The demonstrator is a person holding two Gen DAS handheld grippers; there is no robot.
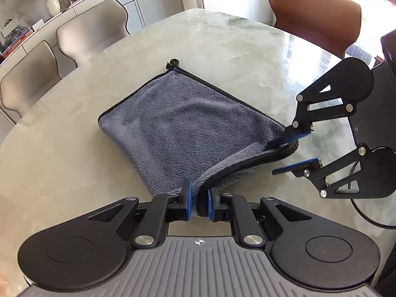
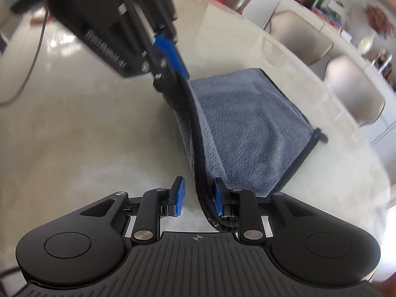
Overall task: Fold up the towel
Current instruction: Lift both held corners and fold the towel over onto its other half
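Note:
A grey-blue towel (image 1: 173,121) with a black hem lies folded on the marble table (image 1: 74,148); it also shows in the right wrist view (image 2: 247,128). My left gripper (image 1: 199,203) is shut on the towel's near corner and lifts it a little; it shows in the right wrist view too (image 2: 173,74). My right gripper (image 1: 289,153) is open, its jaws apart. The towel's other lifted corner rests against its upper pad (image 1: 294,137), seen in its own view as the right pad (image 2: 219,198). The hem hangs between the two grippers.
Beige chairs (image 1: 91,29) stand at the table's left side and a brown chair (image 1: 319,12) at the far end. A sideboard with a vase (image 1: 53,3) is behind them. A black cable (image 1: 363,212) trails at the right.

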